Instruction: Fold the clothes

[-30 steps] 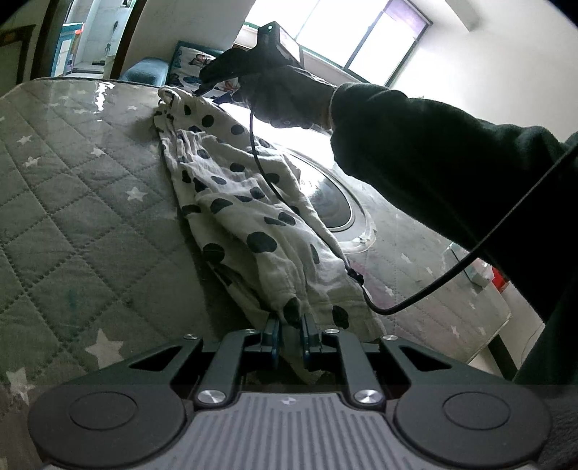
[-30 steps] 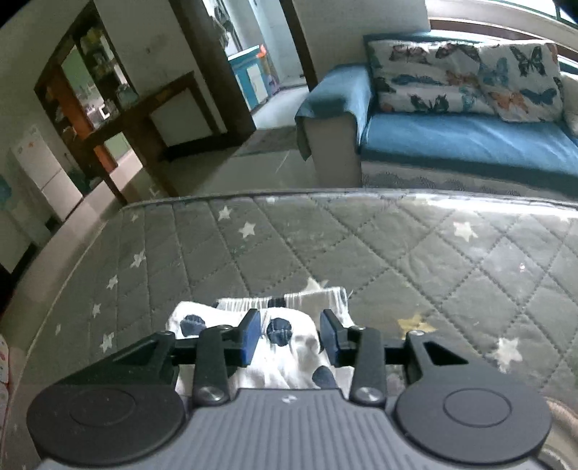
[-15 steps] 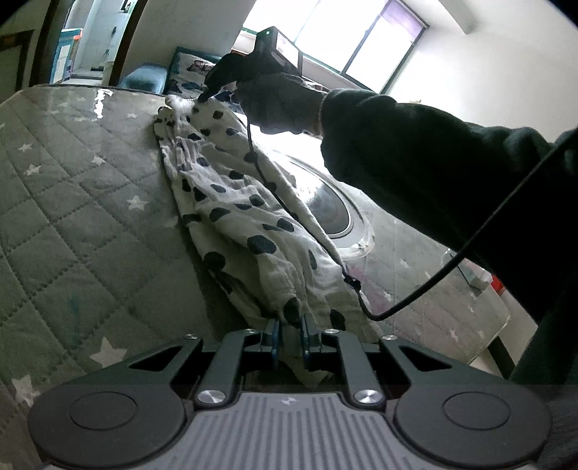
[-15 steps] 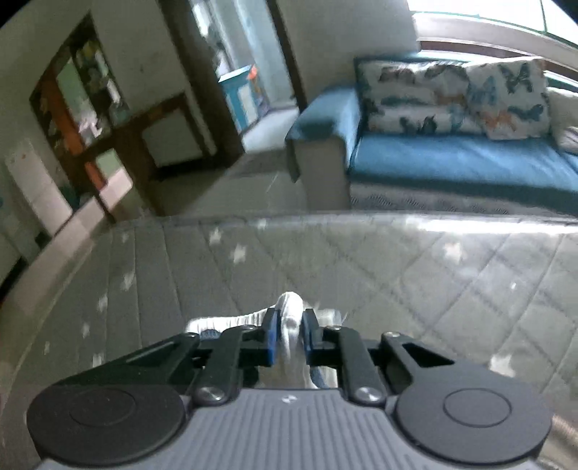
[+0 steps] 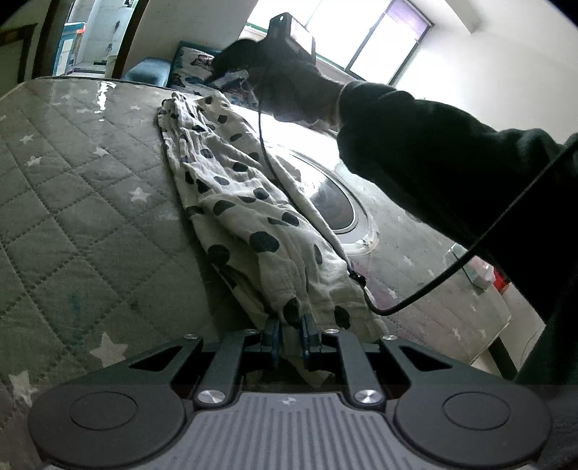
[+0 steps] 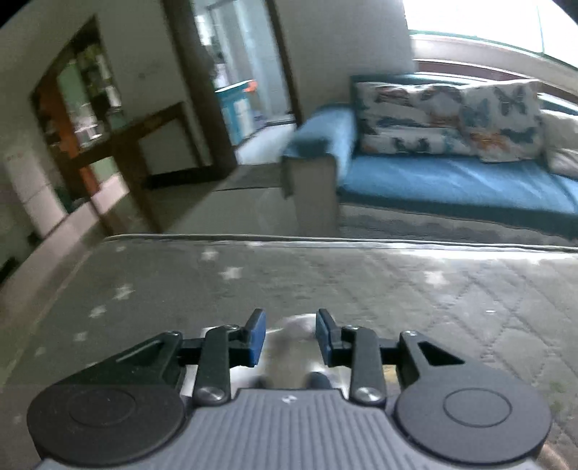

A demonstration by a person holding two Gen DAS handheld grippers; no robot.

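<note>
A white garment with dark polka dots (image 5: 245, 202) lies stretched in a long strip on the grey quilted mattress (image 5: 72, 202). My left gripper (image 5: 290, 334) is shut on its near end. In the left wrist view my right gripper (image 5: 289, 32), held by a gloved hand, is above the garment's far end, raised off it. In the right wrist view my right gripper (image 6: 290, 338) is open, and a bit of the white garment (image 6: 292, 329) shows blurred below the gap between its fingers.
A blue sofa (image 6: 451, 180) with butterfly cushions (image 6: 448, 119) stands beyond the mattress's far edge. A dark wooden table (image 6: 137, 137) and a doorway are at the left. A black cable (image 5: 451, 271) hangs from the right arm over the garment.
My right gripper closed on the garment's far end, then opened and lifted away from it. My left gripper kept its hold on the near end.
</note>
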